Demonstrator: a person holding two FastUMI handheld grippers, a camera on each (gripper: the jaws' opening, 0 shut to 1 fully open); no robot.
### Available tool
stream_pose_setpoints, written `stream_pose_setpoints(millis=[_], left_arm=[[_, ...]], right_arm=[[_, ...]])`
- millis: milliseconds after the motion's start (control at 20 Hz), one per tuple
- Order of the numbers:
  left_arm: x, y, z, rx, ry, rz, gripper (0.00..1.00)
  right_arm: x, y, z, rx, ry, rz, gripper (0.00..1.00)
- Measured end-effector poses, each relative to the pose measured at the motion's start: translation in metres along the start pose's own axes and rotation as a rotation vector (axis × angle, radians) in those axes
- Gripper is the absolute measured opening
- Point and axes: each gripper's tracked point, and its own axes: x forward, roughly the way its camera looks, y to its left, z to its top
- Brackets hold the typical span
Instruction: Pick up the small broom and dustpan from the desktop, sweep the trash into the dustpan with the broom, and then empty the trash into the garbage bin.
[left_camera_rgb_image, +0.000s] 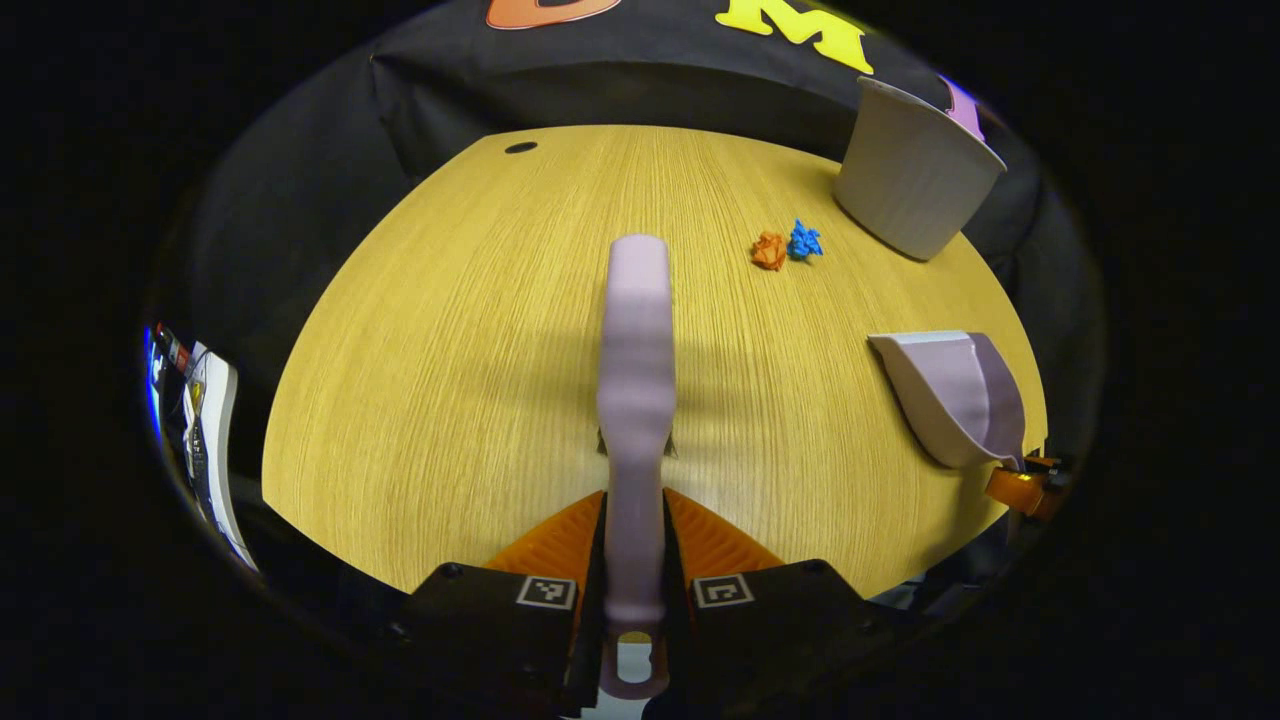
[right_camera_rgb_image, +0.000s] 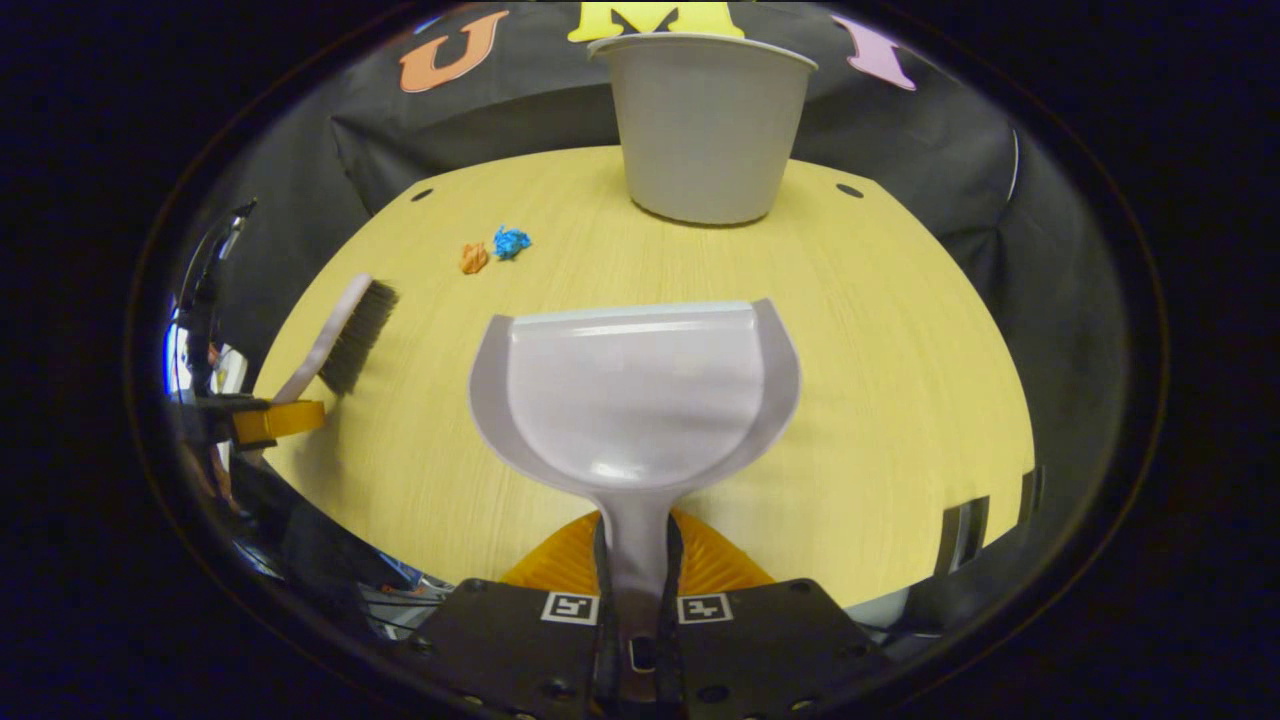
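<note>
Wooden counter holds two paper scraps near its far edge, beside the bin. Left gripper jaws squeeze the broom; right gripper jaws squeeze the dustpan. Lay the dustpan's lip flat by the scraps, then brush gently.

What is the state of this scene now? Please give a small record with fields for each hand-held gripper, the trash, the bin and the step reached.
left hand-held gripper: shut on the broom, handle between its fingers, held above the table
right hand-held gripper: shut on the dustpan, by its handle
trash: orange paper ball and blue paper ball, side by side on the table, not yet swept
garbage bin: upright at the far edge
step reached: both tools picked up, sweeping not begun
</note>
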Motion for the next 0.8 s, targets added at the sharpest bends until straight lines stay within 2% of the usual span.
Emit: stream_pose_setpoints(millis=[300,450,800], left_arm=[[0.010,0.012,0.046,-0.004,-0.047,-0.002,0.28],[0.020,0.011,0.071,-0.011,-0.063,-0.037,0.28],[0.051,0.001,0.126,0.143,-0.100,-0.086,0.28]], right_arm=[[-0.003,0.005,0.000,-0.044,0.006,0.047,0.13],[-0.003,0.004,0.001,-0.070,0.013,0.062,0.13],[-0.005,0.008,0.004,-0.174,0.017,0.102,0.13]])
